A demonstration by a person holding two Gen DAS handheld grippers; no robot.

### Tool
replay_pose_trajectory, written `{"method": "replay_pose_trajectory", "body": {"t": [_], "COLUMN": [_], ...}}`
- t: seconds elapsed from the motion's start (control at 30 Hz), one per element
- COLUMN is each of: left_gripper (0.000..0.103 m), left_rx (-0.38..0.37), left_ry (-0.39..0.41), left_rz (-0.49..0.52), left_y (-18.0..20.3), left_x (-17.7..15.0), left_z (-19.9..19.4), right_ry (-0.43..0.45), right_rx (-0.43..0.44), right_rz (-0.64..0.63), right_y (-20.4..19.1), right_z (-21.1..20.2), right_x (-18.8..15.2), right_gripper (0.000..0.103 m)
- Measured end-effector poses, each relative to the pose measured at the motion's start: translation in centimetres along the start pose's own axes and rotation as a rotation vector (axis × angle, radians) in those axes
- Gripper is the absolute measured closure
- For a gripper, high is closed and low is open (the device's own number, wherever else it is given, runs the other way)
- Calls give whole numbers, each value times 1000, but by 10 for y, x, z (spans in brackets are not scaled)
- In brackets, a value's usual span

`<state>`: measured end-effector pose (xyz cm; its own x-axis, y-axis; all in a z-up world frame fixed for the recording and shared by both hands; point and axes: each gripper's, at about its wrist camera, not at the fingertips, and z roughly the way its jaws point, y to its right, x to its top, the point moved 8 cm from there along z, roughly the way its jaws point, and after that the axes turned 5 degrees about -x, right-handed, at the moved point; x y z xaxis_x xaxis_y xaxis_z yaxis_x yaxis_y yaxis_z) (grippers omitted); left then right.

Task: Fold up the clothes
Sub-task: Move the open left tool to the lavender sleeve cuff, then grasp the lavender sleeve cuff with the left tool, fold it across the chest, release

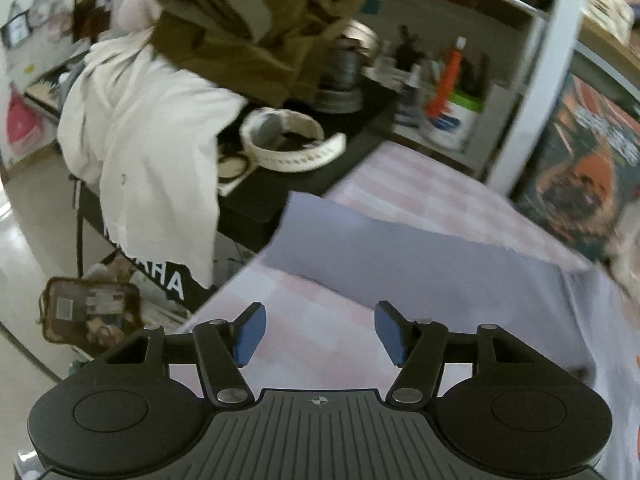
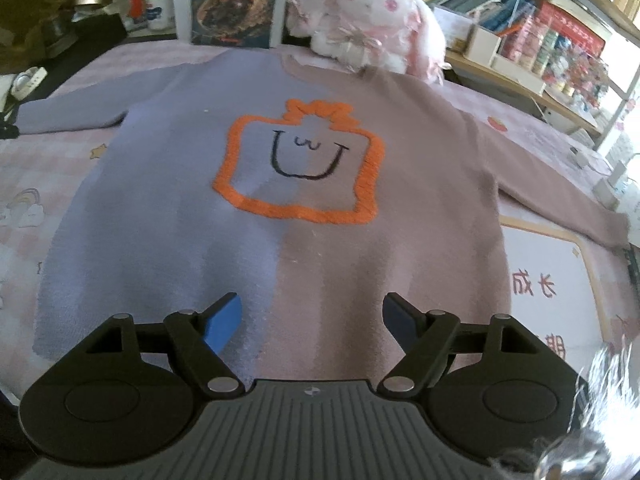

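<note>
left gripper point(image 1: 316, 332) agape | right gripper point(image 2: 312, 320) agape | sweater point(image 2: 280, 208) flat | plush toy point(image 2: 372, 12) touching collar

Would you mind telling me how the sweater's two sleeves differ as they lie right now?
The lilac sleeve lies nearly level toward the left; the mauve sleeve slants down to the right. The lilac sleeve's cuff nears the bed's left edge; the mauve sleeve's end lies beside a framed board. Both lie flat, unfolded, on the pink bedsheet.
</note>
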<state>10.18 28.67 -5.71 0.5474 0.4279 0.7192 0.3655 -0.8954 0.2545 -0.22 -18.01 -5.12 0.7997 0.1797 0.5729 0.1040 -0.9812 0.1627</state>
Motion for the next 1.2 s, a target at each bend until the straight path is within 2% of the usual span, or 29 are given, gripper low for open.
{"method": "replay_pose_trajectory", "body": {"t": [0.17,0.37,0.4,0.63,0.73,1.03,1.1,1.2], "left_gripper": [43,51,56,57,66,82,100,100], "left_rx": [0,-17,-27,-147,-186,-125,-103,-106], "left_ry": [35,68,70,55,36,43,37,38], "left_rz": [-96,-170,-183,-278,-299,-402,-423,-409], "left_y": [-17,-24,-24,-2,9,-2,-8,-10], "left_x": [15,27,28,22,19,24,24,29], "left_z": [18,33,34,40,44,52,54,54], "right_ry": [-13,-29,-30,-39,-37,-34,-36,-36], "right_rx": [-33,-65,-67,-74,-70,-74,-77,-81], "right_rz": [9,31,34,47,39,50,59,69], "right_y": [7,17,18,21,19,23,26,29], "right_z": [-2,-4,-4,-2,-1,-2,-3,-4], "right_x": [-4,-8,-8,-10,-9,-12,-14,-16], "right_gripper": [27,27,27,27,27,27,27,27]}}
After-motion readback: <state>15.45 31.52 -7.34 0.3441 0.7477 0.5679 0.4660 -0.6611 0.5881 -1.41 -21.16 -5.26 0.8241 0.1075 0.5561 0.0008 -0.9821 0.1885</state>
